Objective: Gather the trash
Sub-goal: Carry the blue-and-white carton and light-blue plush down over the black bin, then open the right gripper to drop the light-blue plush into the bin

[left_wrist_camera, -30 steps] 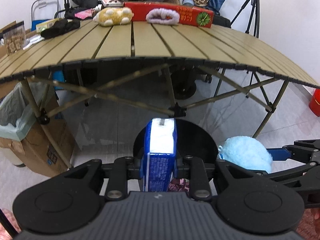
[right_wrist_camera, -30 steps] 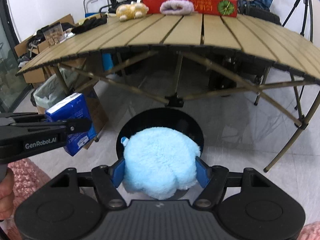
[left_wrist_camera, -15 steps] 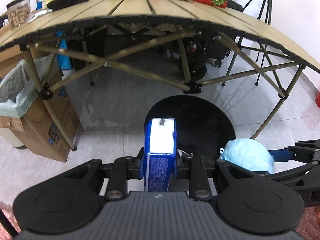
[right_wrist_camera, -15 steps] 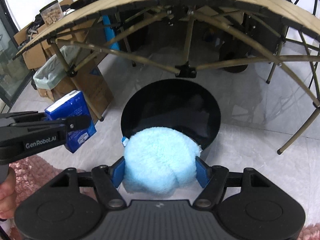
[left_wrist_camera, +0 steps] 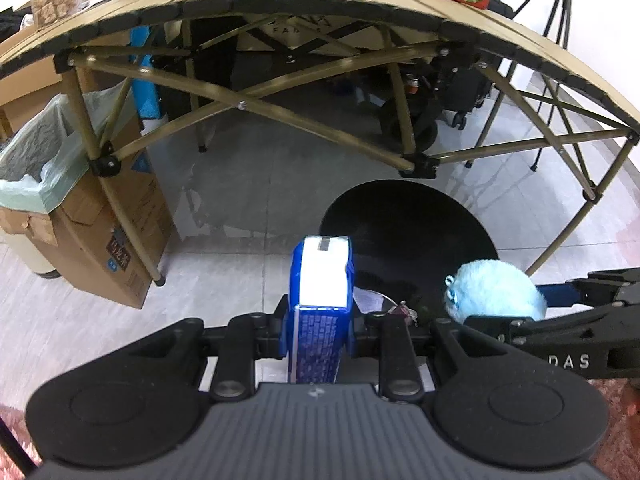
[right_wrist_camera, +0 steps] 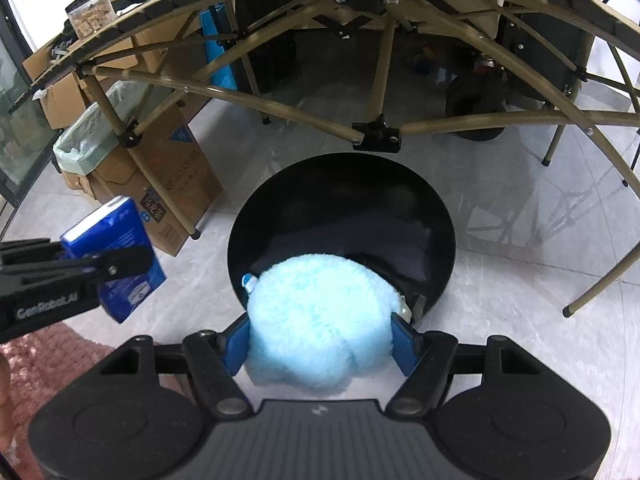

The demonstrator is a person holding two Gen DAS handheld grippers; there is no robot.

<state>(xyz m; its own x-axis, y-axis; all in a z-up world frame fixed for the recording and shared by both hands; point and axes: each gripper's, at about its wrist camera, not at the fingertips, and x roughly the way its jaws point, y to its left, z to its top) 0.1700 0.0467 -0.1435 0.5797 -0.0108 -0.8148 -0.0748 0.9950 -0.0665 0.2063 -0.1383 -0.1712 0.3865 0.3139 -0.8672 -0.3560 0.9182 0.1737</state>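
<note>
A blue tissue pack [left_wrist_camera: 320, 312] stands upright between the pads of the left gripper [left_wrist_camera: 318, 326], pinched tight on its narrow sides, white top facing up. It hangs over the tiled floor just left of the black bin [left_wrist_camera: 408, 240], near its rim. In the right wrist view the same pack [right_wrist_camera: 114, 256] sits at the far left, clamped by the left gripper [right_wrist_camera: 100, 270], clear of the bin [right_wrist_camera: 340, 216].

A fluffy light-blue plush [right_wrist_camera: 320, 320] fills the right gripper [right_wrist_camera: 320, 344], whose blue pads press into both its sides at a middling spread. The plush hangs over the near rim of the bin, partly above its dark inside. From the left wrist view the plush [left_wrist_camera: 494, 294] shows at the bin's right edge.

Beyond the bin stands a folding table [left_wrist_camera: 360, 0] with crossed legs. Left of it a cardboard box [left_wrist_camera: 100, 240] holds a pale green bag [left_wrist_camera: 44, 160]. Pink rug [right_wrist_camera: 48, 364] lies at the near left.
</note>
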